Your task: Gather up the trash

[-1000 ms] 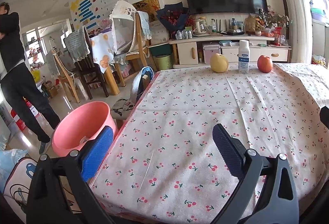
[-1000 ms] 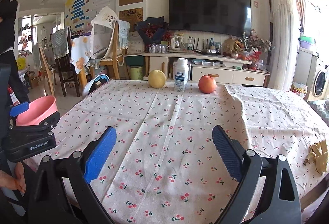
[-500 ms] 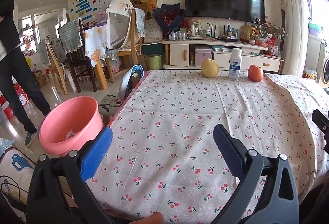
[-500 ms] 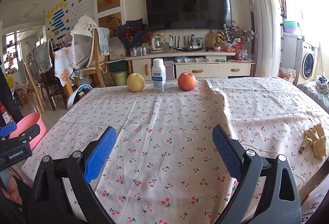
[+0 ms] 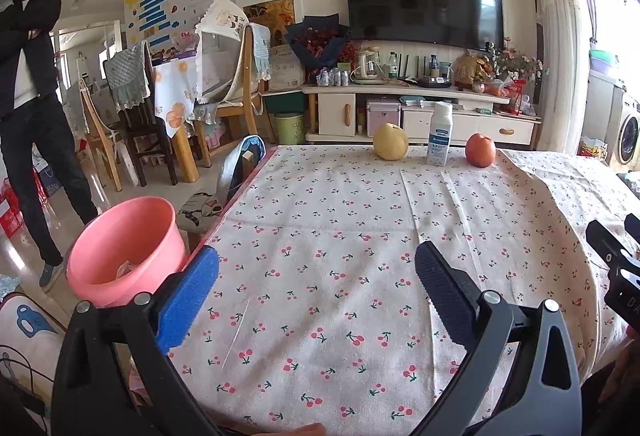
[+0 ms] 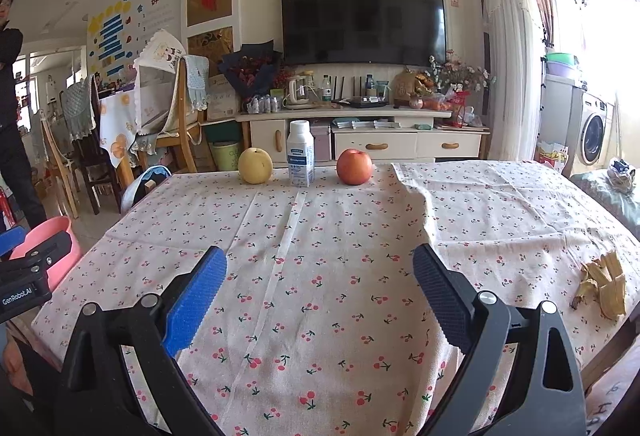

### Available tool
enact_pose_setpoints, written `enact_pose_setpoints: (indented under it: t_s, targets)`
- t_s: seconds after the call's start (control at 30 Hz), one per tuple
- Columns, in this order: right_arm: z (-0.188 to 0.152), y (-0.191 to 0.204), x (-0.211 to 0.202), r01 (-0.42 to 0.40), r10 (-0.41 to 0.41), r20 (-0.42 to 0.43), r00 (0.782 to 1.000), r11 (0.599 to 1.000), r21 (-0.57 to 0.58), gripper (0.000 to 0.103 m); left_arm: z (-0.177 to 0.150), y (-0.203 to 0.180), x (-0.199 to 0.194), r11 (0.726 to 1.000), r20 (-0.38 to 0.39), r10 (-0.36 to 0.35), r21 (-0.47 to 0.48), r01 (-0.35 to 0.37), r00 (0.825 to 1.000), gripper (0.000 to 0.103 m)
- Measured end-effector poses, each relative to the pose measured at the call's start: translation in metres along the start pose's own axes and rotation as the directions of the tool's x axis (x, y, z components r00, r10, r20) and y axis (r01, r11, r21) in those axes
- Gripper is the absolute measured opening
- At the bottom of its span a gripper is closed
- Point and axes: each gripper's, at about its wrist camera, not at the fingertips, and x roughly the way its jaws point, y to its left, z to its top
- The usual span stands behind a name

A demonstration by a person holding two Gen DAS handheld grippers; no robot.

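Nearest the cameras, the left gripper (image 5: 316,288) is hanging over the near left part of the table (image 5: 520,196), its jaws spread wide and gripping nothing. The right gripper (image 6: 320,286) is hovering over the near middle of the cherry-print cloth, likewise wide apart and empty. At the near right edge of the table a banana peel (image 6: 602,286) is lying flat on the cloth, well to the right of the right gripper. Off the table's left side, a pink bucket (image 5: 120,248) is sitting on the floor with a scrap of something pale inside. At the far edge a yellow pear (image 6: 255,165), a white bottle (image 6: 300,154) and a red apple (image 6: 354,167) are standing in a row, the bottle between the two fruits. Beyond them a TV cabinet (image 6: 360,136) is standing against the wall, and a person in black (image 5: 28,96) is standing at the far left.
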Motion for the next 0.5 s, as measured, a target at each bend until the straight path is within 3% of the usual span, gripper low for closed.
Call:
enact_pose_setpoints:
  t_s: [0.5]
  targets:
    - [-0.003,-0.004,0.007,0.025,-0.025,-0.001,1.0,1.0,-0.001,0.094,0.0,-0.012,-0.003,1.0,0.009,-0.017,0.022,0.017,1.0,0.099]
